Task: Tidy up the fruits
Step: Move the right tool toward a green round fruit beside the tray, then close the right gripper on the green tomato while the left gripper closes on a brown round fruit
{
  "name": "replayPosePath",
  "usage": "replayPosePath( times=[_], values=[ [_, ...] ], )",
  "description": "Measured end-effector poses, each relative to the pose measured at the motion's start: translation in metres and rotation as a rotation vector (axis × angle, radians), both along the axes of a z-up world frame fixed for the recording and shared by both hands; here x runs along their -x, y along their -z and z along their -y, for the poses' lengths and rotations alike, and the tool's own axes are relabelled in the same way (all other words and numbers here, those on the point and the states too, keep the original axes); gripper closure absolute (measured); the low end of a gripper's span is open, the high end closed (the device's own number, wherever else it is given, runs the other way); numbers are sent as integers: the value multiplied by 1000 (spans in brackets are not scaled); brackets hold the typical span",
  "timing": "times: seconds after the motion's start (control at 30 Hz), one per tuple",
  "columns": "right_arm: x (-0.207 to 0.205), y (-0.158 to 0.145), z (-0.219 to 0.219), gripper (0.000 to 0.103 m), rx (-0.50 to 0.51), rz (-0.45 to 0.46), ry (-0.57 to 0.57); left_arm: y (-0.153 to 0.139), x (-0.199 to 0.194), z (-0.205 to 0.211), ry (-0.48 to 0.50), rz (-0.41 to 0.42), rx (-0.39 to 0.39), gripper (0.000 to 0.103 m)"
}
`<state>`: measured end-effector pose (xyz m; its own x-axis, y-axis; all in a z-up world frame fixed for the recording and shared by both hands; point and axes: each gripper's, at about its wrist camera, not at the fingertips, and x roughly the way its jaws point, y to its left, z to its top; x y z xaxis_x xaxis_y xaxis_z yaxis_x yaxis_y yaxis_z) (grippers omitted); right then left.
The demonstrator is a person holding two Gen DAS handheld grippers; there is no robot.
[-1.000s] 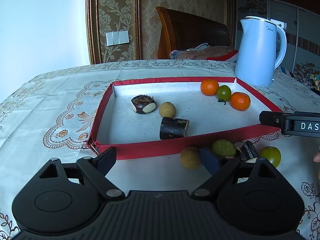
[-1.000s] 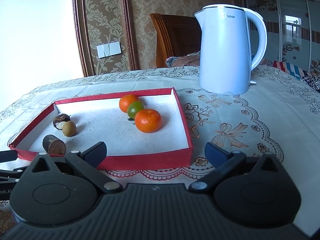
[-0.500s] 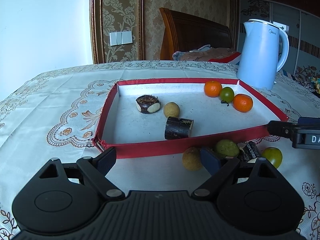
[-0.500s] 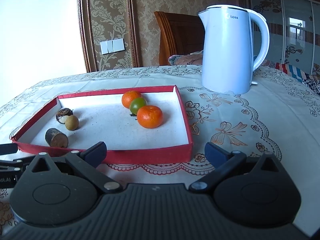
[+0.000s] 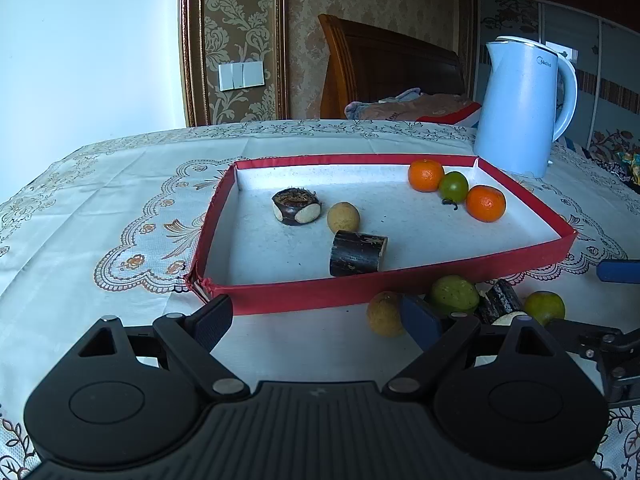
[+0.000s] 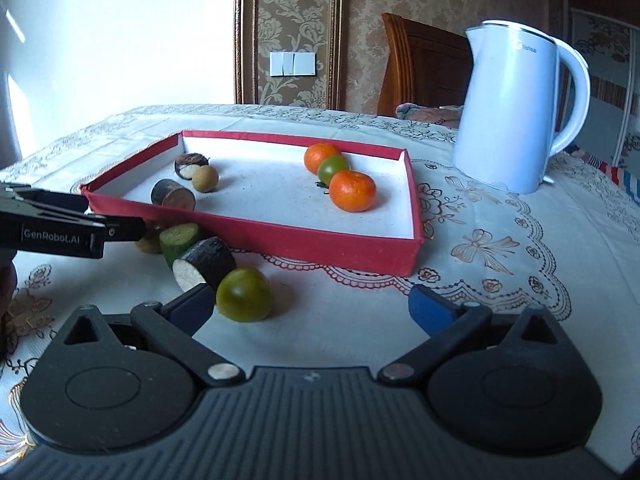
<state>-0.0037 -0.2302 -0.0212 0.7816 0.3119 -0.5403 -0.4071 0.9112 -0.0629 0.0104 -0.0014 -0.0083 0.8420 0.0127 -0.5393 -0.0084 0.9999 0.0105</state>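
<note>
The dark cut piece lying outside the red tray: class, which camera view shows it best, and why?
The right wrist view: the dark cut piece lies close and whole, pale cut end showing. In the left wrist view it is small, partly hidden behind the left gripper's finger.

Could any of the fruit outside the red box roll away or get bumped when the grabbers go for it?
Maybe. The green fruit sits right by one finger of the right gripper, whose jaws have just been closing a bit with nothing clamped; a nudge might roll it across the tablecloth. The dark cut piece lies touching it, so it could get shoved too. The left gripper is open close to the same pile, so the two might collide.
</note>
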Motion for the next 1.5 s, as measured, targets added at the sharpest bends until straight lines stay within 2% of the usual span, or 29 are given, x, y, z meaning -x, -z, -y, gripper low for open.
replayPosePath(
  times=[0.1, 0.23, 0.4, 0.47, 0.57, 0.67, 0.87, 1.03, 1.1, 1.33, 1.5],
  values=[
    [-7, 2, -11, 15, 31, -18, -22, 0, 0, 1, 4, -1, -4, 12],
    [-16, 2, -16, 23, 24, -39, -36, 1, -1, 0, 8, -5, 1, 12],
    [-18, 5, -20, 46, 23, -65, -61, 1, -1, 0, 9, -6, 5, 12],
    [-17, 5, -20, 50, 19, -66, -69, 1, -1, 0, 9, -6, 6, 11],
    [-17, 5, -20, 64, 0, -74, -92, 1, -1, 0, 8, -6, 8, 11],
    [-14, 5, -22, 71, 10, -63, -104, 0, -1, 0, 8, -6, 9, 11],
    [-16, 4, -13, 72, -26, -60, -45, -1, 3, -1, 16, 13, 17, 12],
    [-24, 4, 11, 72, -119, -93, 56, -3, 7, 8, 61, 41, -13, 11],
    [-27, 6, 15, 72, -147, -106, 61, -2, 5, 12, 72, 30, -31, 12],
    [-28, 7, 14, 72, -143, -105, 55, 2, -1, 23, 96, -7, -90, 12],
    [-28, 7, 13, 72, -140, -104, 55, 2, -3, 15, 94, -24, -37, 11]
  ],
)
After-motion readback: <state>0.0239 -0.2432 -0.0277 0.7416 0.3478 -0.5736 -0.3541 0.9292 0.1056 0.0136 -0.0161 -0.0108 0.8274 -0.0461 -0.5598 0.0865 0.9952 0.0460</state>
